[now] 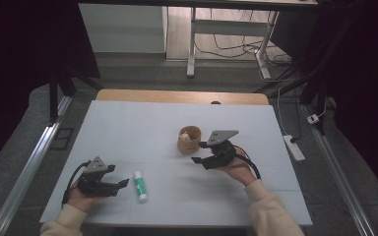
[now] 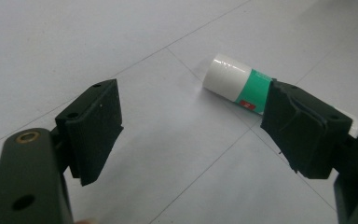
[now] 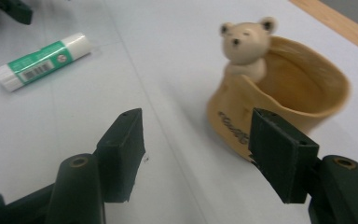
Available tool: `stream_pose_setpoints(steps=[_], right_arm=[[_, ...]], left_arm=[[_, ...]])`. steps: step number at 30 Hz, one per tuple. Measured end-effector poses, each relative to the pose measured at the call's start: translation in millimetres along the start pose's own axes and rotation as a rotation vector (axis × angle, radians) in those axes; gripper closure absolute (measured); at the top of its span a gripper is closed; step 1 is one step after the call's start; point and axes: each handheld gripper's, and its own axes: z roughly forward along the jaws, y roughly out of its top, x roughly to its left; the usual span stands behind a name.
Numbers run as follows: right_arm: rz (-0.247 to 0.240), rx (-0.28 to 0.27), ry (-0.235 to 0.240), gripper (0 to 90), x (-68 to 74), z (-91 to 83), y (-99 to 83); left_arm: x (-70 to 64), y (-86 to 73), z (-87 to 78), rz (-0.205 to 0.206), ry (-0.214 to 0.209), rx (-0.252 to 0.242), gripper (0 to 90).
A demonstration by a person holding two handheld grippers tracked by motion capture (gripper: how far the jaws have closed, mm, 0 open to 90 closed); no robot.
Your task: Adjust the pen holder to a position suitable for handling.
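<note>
White table: left hand-held gripper gapes beside glue stick; right hand-held gripper gapes near cup.

Glue stick far end hidden behind left hand-held gripper jaw (cup print blurry).

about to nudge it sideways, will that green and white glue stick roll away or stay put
The glue stick is a smooth cylinder lying on its side on the flat white table, so a sideways nudge will probably roll it. It looks rigid and small, likely light. Its glossy body may slip between the left gripper fingers.
</note>
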Motion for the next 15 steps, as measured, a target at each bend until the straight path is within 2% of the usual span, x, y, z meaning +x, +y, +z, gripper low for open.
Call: stream_pose_setpoints(steps=[1, 6, 9, 12, 15], right_arm=[[0.000, 0.000, 0.000, 35.3, 0.0, 0.0, 0.0], [-0.038, 0.017, 0.067, 33.5, 13.5, 9.0, 5.4], [-0.052, 0.026, 0.067, 31.3, 18.5, 12.0, 7.0], [-0.064, 0.023, 0.093, 30.6, 26.0, 14.8, 10.0], [-0.080, 0.027, 0.135, 30.3, 34.0, 18.7, 13.5]], left_arm=[[0.4, 0.1, 0.2, -0.001, 0.000, -0.001, 19.8], [1.0, 0.0, 0.9, 0.001, -0.004, 0.002, 19.8], [-0.2, -0.1, -0.1, 0.003, -0.003, -0.002, 19.8], [-0.7, -0.2, -0.8, 0.005, -0.002, -0.003, 19.8], [-0.3, -0.4, -0.7, 0.004, 0.000, -0.001, 19.8]])
